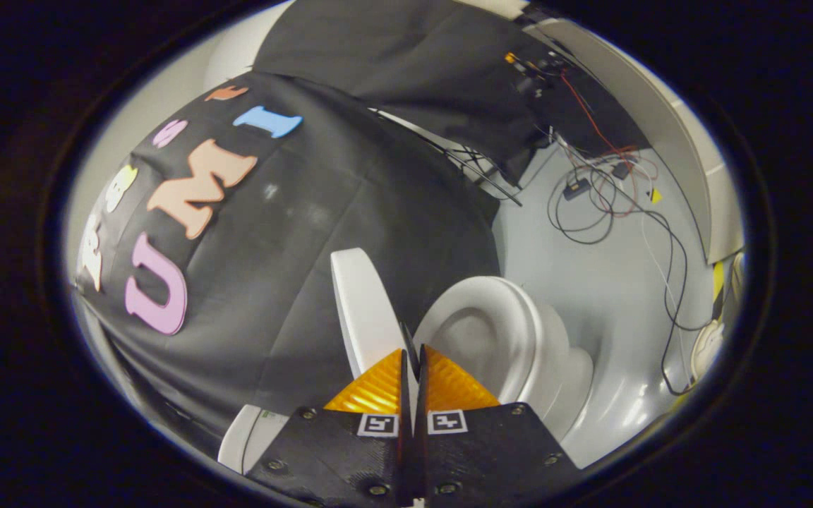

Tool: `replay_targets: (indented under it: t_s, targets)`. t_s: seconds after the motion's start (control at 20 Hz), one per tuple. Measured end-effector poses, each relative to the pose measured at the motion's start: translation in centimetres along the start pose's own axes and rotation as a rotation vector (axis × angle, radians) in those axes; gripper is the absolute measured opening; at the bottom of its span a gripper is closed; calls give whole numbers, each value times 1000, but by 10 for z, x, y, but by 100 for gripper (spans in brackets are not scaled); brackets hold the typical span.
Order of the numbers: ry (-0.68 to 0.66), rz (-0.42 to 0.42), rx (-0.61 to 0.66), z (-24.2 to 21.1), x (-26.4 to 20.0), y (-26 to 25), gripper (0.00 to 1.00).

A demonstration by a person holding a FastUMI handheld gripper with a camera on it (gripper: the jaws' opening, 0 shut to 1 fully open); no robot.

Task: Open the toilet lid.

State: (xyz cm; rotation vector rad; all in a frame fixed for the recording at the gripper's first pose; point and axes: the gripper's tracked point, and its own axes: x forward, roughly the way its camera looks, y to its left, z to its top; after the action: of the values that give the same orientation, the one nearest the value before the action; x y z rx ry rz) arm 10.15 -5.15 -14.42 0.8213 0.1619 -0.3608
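The gripper (411,353), fingers pinched nearly together on the raised toilet lid's (368,310) thin edge, holds it upright beside the bowl (498,331); the lid looks rigid, smooth, likely slippery, best gripped at that rim.

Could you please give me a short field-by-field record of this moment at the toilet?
lid state: toilet lid raised clear of the seat, toward the black cloth wall
seat and bowl: seat down, bowl open to view
gripper: gripper fingers pressed together, nothing visible between them, tips right at the lid's edge
floor: grey floor with loose cables beyond the toilet
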Motion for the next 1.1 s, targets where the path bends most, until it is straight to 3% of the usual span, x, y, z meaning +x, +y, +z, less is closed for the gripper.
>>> replay_targets:
  t_s: [0.3, 1.1]
  targets:
    - [15, 17, -242, -11, -26, 43, 1]
    - [-18, 190, -568, -68, -82, 141, 1]
